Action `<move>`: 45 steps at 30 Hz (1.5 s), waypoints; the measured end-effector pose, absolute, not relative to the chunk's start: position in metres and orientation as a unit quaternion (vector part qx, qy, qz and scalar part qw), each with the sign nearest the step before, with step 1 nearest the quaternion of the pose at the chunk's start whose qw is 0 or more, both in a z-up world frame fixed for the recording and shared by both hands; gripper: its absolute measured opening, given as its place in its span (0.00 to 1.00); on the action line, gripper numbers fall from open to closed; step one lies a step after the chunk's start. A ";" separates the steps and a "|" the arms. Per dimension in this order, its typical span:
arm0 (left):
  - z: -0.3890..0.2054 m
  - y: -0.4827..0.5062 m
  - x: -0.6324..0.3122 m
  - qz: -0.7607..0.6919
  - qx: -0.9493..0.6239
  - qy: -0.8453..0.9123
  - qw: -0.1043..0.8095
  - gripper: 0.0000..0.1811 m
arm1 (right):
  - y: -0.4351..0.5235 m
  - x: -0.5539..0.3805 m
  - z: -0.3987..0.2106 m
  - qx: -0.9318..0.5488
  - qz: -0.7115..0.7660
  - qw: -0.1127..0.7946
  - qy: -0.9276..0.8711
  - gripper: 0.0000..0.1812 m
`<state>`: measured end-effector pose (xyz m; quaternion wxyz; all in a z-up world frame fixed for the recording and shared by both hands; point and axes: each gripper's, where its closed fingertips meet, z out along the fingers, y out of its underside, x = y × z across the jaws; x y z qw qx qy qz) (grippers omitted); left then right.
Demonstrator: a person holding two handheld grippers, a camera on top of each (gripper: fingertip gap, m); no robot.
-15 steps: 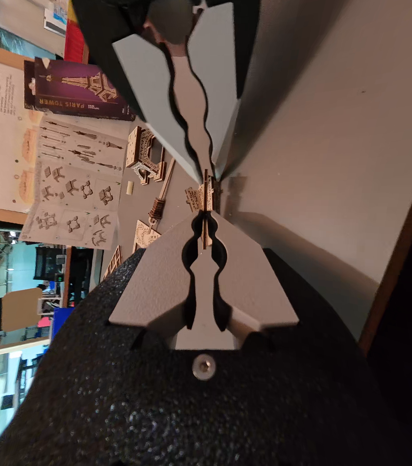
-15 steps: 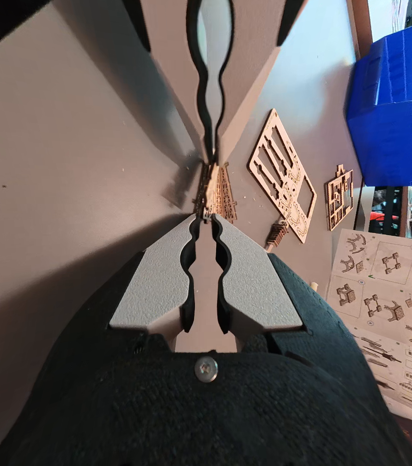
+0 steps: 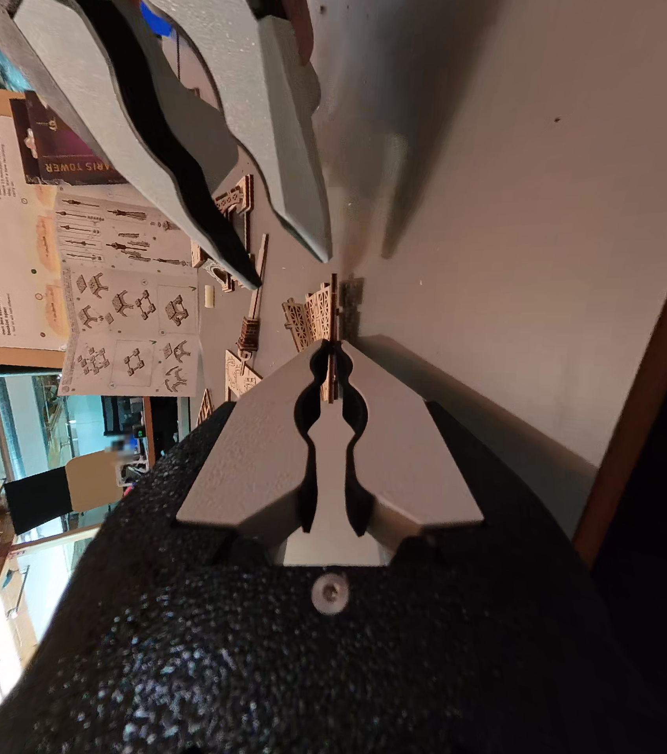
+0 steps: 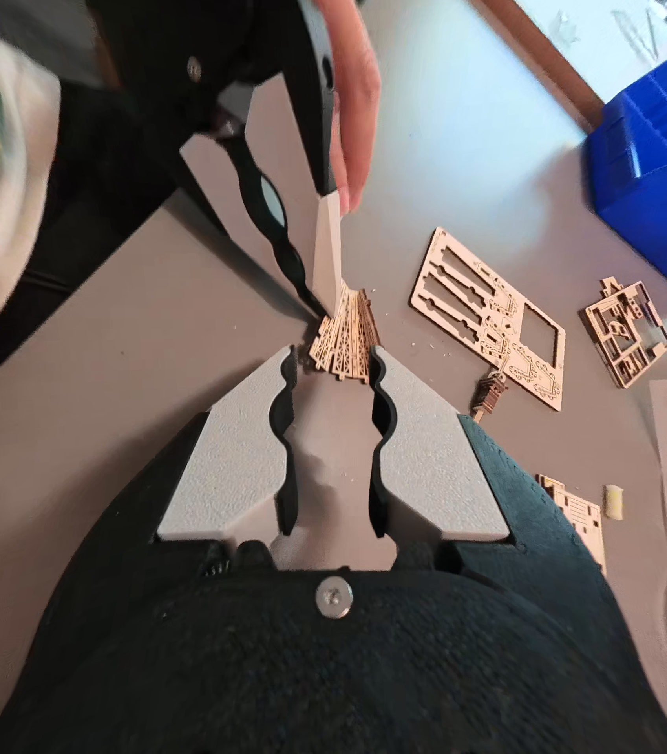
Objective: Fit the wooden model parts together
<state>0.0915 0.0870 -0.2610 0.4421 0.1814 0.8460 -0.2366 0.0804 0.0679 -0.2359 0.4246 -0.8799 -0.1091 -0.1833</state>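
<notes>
A fan of thin wooden lattice panels [image 3: 311, 316] stands on edge on the grey table [image 3: 507, 204]. My left gripper [image 3: 331, 346] is shut on one end of the panels. In the right wrist view the same lattice panels [image 4: 344, 338] lie just beyond my right gripper [image 4: 333, 359], which is open and empty, with a fingertip at each side of their near end. The left gripper [image 4: 325, 312] comes down from above onto their far end, held by a hand [image 4: 354, 102]. The right gripper [image 3: 293, 271] also shows open at the top of the left wrist view.
A punched-out wooden sheet [image 4: 486, 318], a smaller part frame [image 4: 625, 330], a spire piece [image 4: 486, 391] and a blue bin [image 4: 658, 171] lie to the right. An instruction sheet [image 3: 127, 318], a purple box [image 3: 66, 151] and an assembled tower base [image 3: 233, 212] lie beyond. Less than 4 cm separates the two grippers' tips.
My right gripper has opened, let go of the lattice panels and drawn back and up. My left gripper still holds them.
</notes>
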 end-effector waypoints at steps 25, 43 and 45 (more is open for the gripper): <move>-0.260 0.088 0.095 -0.193 0.150 0.861 0.445 0.00 | 0.071 0.085 -0.259 -0.895 -0.182 0.391 -0.115 0.12; -0.260 0.092 0.105 -0.179 0.118 0.878 0.429 0.01 | 0.073 0.096 -0.257 -0.889 -0.248 0.361 -0.132 0.02; -0.259 0.093 0.104 -0.182 0.115 0.880 0.424 0.01 | 0.073 0.098 -0.258 -0.887 -0.265 0.350 -0.144 0.02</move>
